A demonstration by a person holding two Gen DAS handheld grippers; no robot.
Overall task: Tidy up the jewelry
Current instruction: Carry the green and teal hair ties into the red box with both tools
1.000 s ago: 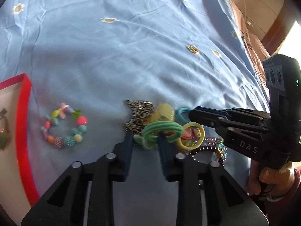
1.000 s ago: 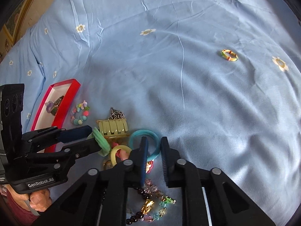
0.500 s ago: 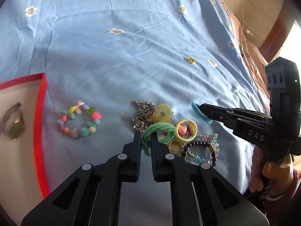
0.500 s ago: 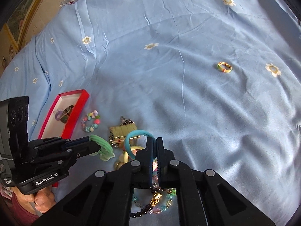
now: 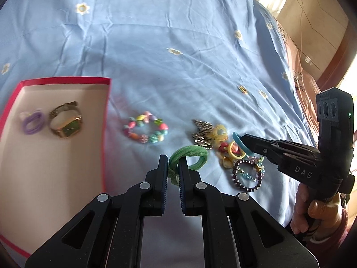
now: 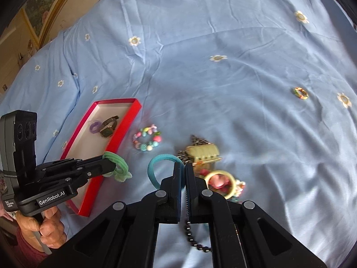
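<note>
Item 1, nearest: my left gripper (image 5: 173, 165), fingers drawn close and clamped on one green hair tie (image 5: 189, 156), which hangs off the bedsheet (image 5: 178, 71). From the right wrist view this gripper (image 6: 111, 166) sits level, pointing right, beside the near end of the red box (image 6: 125, 134), held by one hand (image 6: 44, 225) low at the handle.

Item 2: my right gripper (image 6: 185, 174), fingers pressed almost together on one teal hair tie (image 6: 156, 167), the loop standing out to the left of the tips. From the left wrist view this gripper (image 5: 244, 139) points left, tilted slightly down, over the pile; one hand (image 5: 312, 210) grips its handle.

Item 3: the loose pile on the sheet, just beyond both tips. I count one dark beaded bracelet (image 5: 245, 176), one yellow ring-shaped band (image 5: 236, 153), one pale yellow claw clip (image 6: 204, 154) and one metal chain (image 5: 202, 131). Smaller pieces among them are too tangled to count.

Item 4: one multicoloured bead bracelet (image 5: 146, 130), lying alone between pile and box.

Item 5: one red box, open, white inside, holding two pieces: one purple hair tie (image 5: 32, 122) and one gold watch (image 5: 65, 124), side by side.

Item 6, farthest: one small striped ring (image 6: 300, 93), well apart from everything, far right on the sheet.
</note>
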